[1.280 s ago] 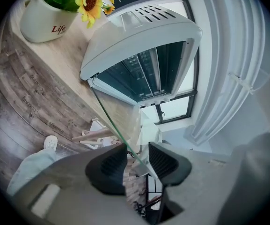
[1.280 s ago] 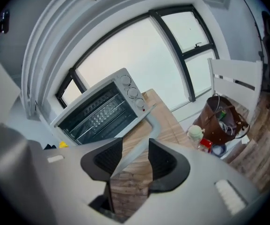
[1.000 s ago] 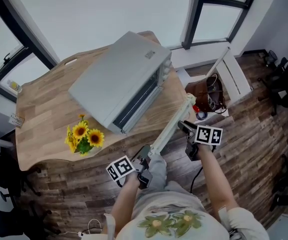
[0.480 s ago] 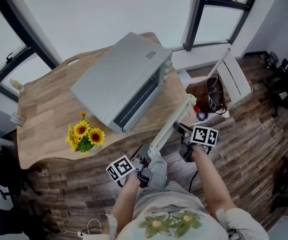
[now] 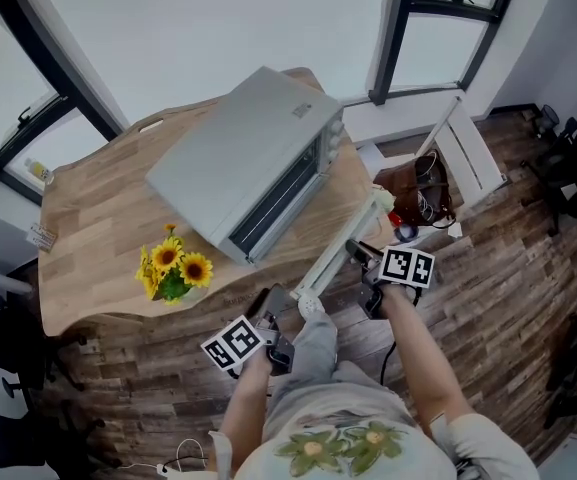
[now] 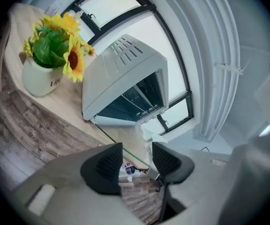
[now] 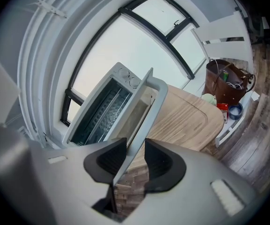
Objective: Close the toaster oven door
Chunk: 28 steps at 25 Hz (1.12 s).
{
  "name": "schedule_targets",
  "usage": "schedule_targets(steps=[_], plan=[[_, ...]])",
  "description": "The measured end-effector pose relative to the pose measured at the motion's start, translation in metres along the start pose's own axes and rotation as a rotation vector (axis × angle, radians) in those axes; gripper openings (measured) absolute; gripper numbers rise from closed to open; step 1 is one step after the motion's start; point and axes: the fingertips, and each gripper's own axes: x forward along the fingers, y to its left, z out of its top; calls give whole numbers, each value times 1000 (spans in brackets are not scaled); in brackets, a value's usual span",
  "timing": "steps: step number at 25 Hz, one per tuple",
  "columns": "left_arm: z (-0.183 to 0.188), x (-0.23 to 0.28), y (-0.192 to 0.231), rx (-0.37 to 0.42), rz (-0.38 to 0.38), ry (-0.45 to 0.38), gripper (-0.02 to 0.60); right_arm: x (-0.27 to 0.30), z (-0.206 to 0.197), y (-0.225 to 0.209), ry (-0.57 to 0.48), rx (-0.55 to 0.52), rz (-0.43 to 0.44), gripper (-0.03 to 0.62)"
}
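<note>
Right gripper (image 7: pixel 135 146), jaws just closing then easing slightly, is pinching the door handle (image 7: pixel 154 102); left gripper (image 6: pixel 137 156) is opening, empty; next move calls for swinging the door (image 7: pixel 142 112) up shut.

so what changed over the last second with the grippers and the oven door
The left gripper drifted left, away from the door handle, its jaws just opening with nothing between them. The right gripper has just been closing onto the handle and grips it. The toaster oven is open as before; the sunflowers are unmoved.

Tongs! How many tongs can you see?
2. The left tongs, just opening with nothing between them, are near the table's front edge. The right tongs, which just closed and then eased slightly, hold the oven door handle.
</note>
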Motion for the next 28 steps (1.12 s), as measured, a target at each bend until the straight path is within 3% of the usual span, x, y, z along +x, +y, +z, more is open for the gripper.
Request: schedule_targets(steps=[7,13,17,22,28], plan=[[23,-19,-8,207,20,-75,161,1,1,4,-10,-29,-2,127],[39,-28,-52,399,-97,-161,25,0,4,8,-38,-28,5,127],[38,-27,-68,490,-117,-151,3,0,4,7,-38,-26,4,127],[34,-25,-78,553,-107,-128,3,0,4,8,-45,-21,7,127],[38,-22,-85,572,-109,-110,3,0,4,10,-44,-26,30,130]])
